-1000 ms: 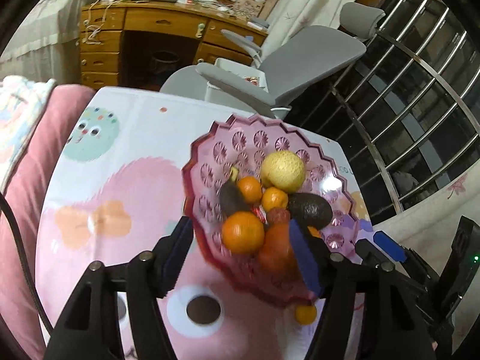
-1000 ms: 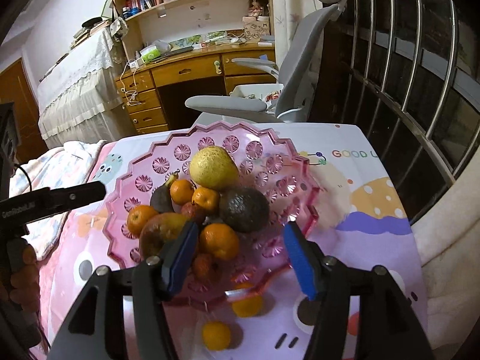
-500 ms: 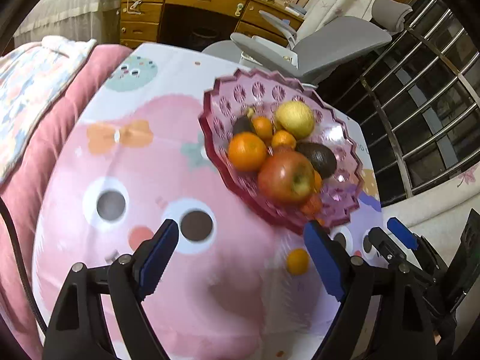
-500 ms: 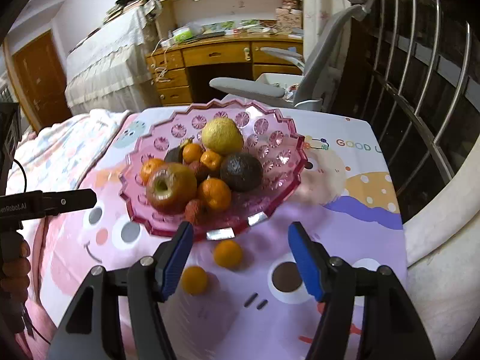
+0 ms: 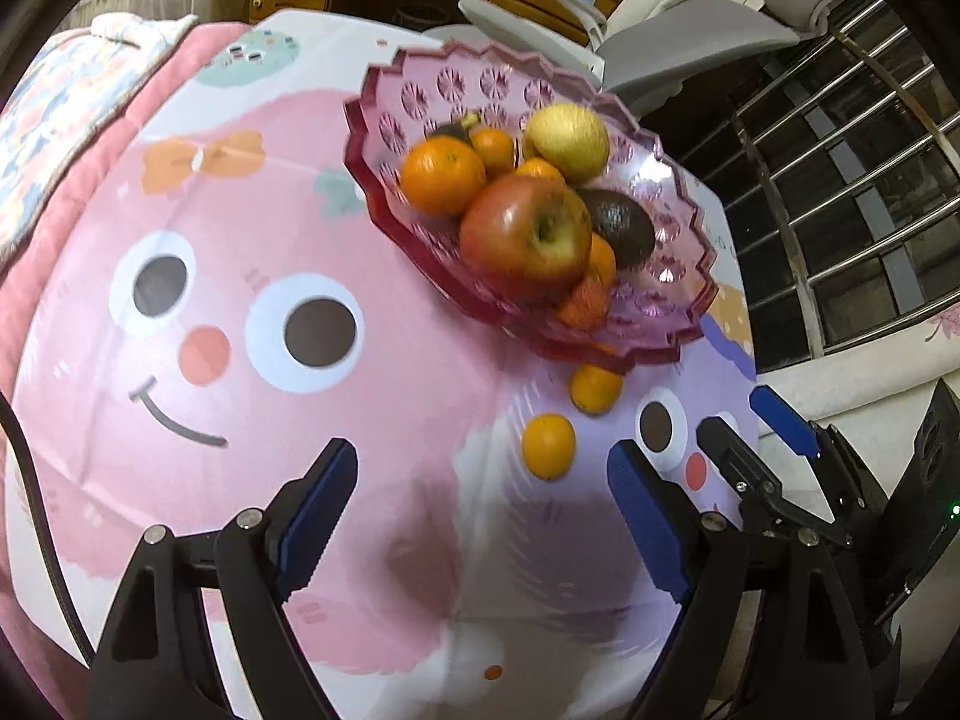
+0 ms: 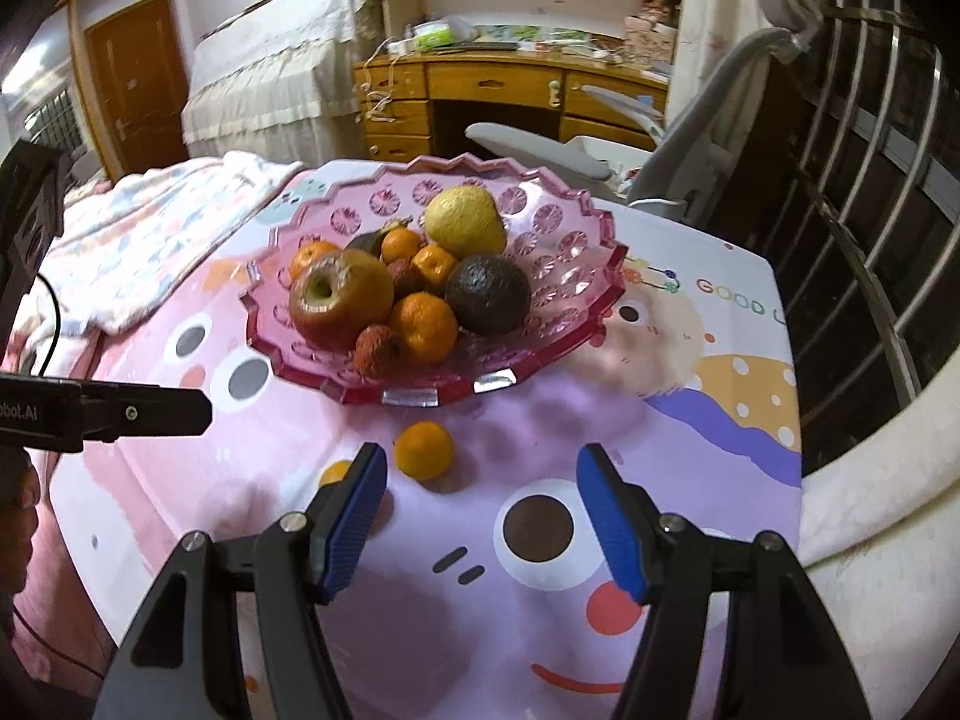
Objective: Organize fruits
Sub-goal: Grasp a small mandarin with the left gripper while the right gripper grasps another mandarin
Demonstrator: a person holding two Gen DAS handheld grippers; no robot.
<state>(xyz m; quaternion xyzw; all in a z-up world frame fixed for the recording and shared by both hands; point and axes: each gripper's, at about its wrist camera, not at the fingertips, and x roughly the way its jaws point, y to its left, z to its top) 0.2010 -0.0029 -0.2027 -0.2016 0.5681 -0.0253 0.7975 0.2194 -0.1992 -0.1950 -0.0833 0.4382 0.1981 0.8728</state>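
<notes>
Cartoon tablecloth (image 6: 690,480), two loose tangerines (image 6: 423,450)

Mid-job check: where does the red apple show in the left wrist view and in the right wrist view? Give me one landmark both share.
Left wrist: the red apple sits at upper centre, at the near side of the pink glass bowl, stem hollow facing the camera.
Right wrist: the red apple lies left of centre, on the bowl's left side.
Shared landmark: the dark avocado, right of the apple in both.
</notes>
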